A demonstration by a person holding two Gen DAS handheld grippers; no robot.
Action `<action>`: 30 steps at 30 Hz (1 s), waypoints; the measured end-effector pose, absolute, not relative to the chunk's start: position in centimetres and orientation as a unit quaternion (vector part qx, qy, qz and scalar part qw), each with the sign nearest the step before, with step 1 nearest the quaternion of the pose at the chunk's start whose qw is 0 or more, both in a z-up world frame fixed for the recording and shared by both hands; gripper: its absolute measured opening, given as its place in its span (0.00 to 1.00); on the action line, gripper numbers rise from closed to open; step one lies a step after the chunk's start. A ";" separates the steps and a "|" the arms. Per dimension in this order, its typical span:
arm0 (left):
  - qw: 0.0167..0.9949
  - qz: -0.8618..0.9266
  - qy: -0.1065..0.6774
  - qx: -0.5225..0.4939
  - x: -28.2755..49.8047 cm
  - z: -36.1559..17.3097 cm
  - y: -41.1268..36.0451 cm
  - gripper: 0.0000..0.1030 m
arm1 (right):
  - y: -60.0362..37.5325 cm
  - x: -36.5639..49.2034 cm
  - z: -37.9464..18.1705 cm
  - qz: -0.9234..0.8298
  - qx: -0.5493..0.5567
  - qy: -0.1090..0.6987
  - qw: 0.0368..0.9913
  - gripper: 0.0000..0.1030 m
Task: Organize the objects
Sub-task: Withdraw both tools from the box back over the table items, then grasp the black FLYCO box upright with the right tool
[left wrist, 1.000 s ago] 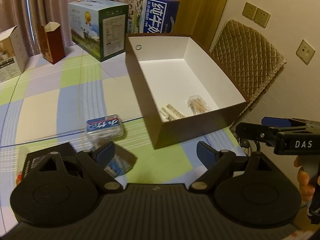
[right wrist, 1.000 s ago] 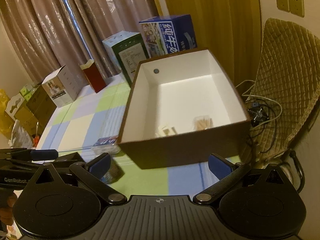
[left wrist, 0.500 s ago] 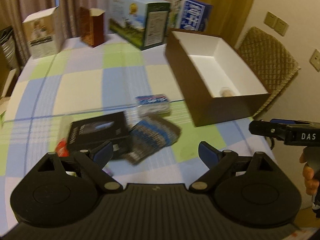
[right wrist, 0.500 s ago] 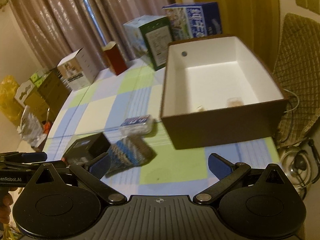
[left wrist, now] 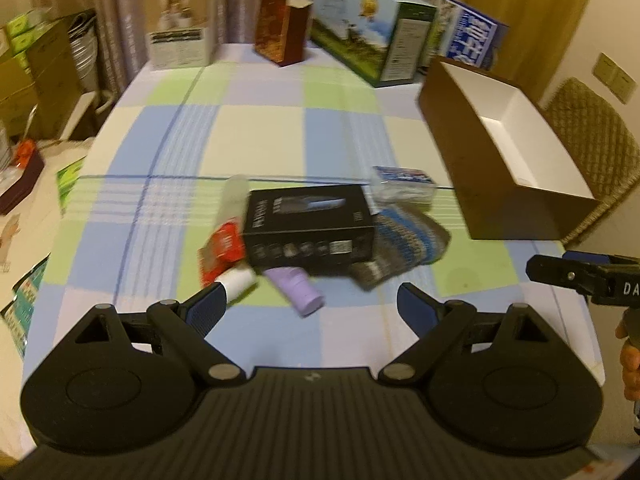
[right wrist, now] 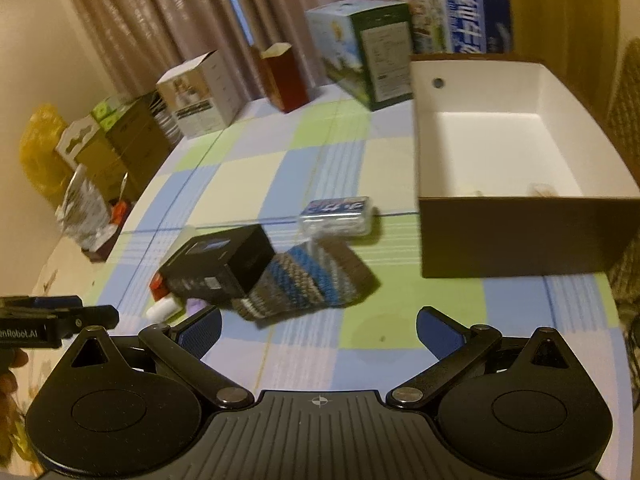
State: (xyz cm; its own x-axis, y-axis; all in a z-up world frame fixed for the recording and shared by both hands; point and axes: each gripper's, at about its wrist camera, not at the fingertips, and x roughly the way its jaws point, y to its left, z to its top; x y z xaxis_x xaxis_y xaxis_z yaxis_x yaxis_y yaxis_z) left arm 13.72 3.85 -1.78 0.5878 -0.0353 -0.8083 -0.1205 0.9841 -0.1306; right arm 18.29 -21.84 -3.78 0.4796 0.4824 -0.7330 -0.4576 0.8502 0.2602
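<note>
Both the left gripper (left wrist: 310, 307) and right gripper (right wrist: 319, 327) gape wide and empty; the knitted pouch (right wrist: 308, 280) looks soft and light, best pinched mid-body.

We identify the place as a room in a home, used partly for dining and partly for storage. The counter (left wrist: 260, 128) carries a checked cloth in green, blue and cream, of the household kind. Full-length curtains (right wrist: 160, 24) hang behind it, and a chair with a quilted cover (left wrist: 592, 128) stands at its side. Wall outlets (left wrist: 614, 78) sit on a plain painted wall. Retail cartons stand along the far edge: a milk carton box (right wrist: 464, 20), a green-sided box (right wrist: 372, 52) and a white appliance box (left wrist: 180, 24). We also note stacked cardboard boxes (right wrist: 120, 140) and a yellow bag (right wrist: 40, 144) against the wall.
</note>
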 end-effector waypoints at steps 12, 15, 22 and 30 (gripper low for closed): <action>0.879 0.092 0.457 -0.101 12.8 -4.5 9.1 0.87 | -14.4 17.7 -7.2 0.350 -0.140 0.354 0.856 0.97; 0.875 0.108 0.460 -0.106 12.8 -5.6 10.4 0.87 | -12.8 17.6 -8.3 0.365 -0.186 0.325 0.852 0.89; 0.864 0.128 0.470 -0.123 12.8 -8.0 12.8 0.87 | -9.1 16.3 -11.5 0.389 -0.314 0.252 0.829 0.78; 0.855 0.133 0.486 -0.125 13.6 -9.7 14.2 0.87 | -5.6 14.6 -15.3 0.393 -0.447 0.169 0.785 0.76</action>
